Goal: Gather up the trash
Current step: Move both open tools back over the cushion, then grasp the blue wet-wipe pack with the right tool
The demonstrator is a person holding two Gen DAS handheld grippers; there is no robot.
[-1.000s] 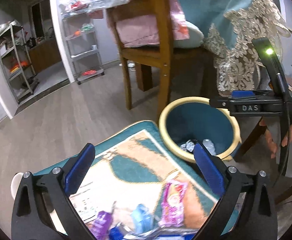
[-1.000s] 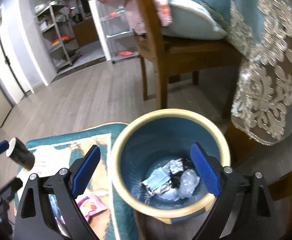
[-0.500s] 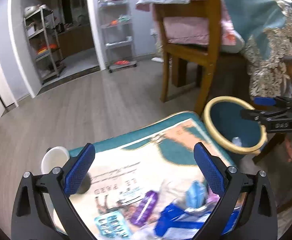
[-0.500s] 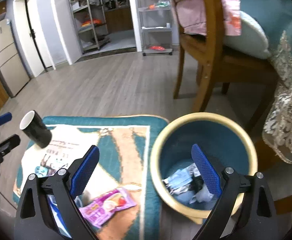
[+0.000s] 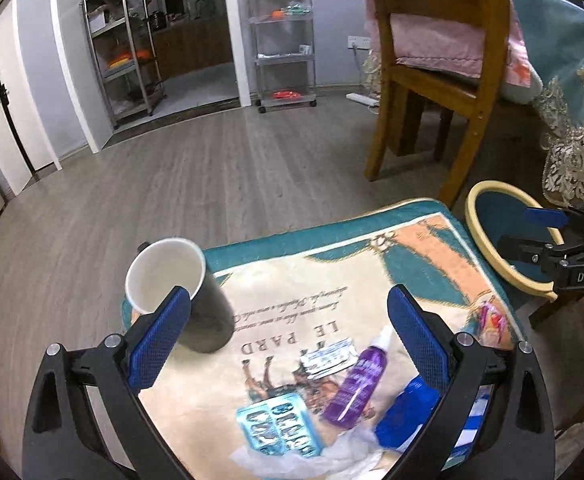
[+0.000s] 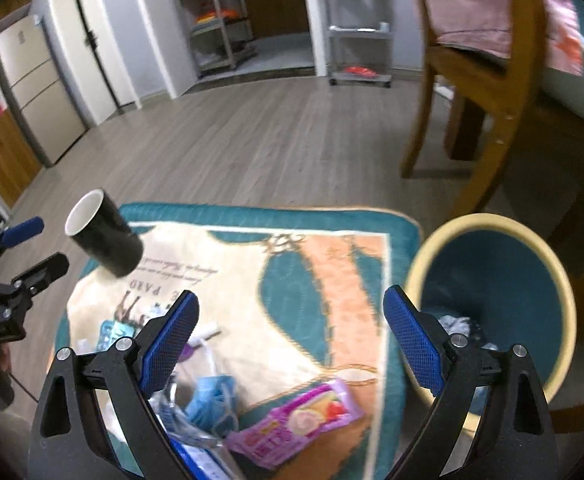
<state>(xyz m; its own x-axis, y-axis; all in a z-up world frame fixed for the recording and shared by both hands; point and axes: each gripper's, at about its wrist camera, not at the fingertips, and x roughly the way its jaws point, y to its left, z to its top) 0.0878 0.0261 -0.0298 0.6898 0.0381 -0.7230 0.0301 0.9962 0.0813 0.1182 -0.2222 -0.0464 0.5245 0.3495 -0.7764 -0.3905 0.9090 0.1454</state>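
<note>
Readable text: "LE PARD" on the rug [image 5: 312, 280], upside down from my left wrist view, with a cursive line just past it too small to read. "DAS" on my right gripper [image 5: 548, 236] body. Light blue packet [image 5: 277, 424] has lettering, illegible.

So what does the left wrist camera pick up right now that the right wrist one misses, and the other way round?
Only the left wrist view shows the purple bottle lying whole on the rug and the white paper packet beside it. Only the right wrist view shows the trash already inside the bin, the full pink wrapper and the fridge. Both show the black cup, the rug, the bin's rim, the wooden chair, and open grippers.
</note>
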